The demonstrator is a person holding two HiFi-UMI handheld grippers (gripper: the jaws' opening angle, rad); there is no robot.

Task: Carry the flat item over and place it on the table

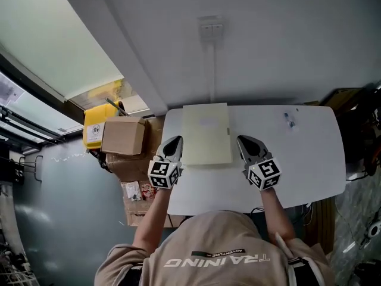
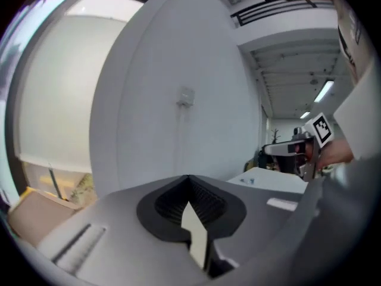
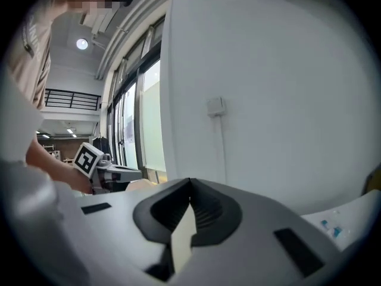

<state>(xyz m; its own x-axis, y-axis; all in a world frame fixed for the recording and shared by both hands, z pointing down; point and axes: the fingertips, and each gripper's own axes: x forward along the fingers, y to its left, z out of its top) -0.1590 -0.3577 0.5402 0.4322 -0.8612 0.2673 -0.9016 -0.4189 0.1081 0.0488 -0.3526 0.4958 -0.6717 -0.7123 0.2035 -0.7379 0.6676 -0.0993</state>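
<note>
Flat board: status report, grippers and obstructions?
Left gripper, right gripper both shut on side edges of pale yellow-green flat board. Board over white table, contact unclear. Nothing blocking.

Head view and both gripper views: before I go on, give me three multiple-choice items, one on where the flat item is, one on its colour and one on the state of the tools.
1. On the white table, the flat item lies:
A) between the left tool and the right tool
B) left of both
C) right of both

2. The flat item is:
A) black
B) pale cream
C) red

3. The jaws of the tools are:
A) both pairs wide apart
B) one pair apart, one together
C) both pairs together

Answers:
1 A: the head view shows one tool at each long side of it.
2 B: it looks slightly yellower than the table under it.
3 C: each gripper view shows its own jaws closed up.
</note>
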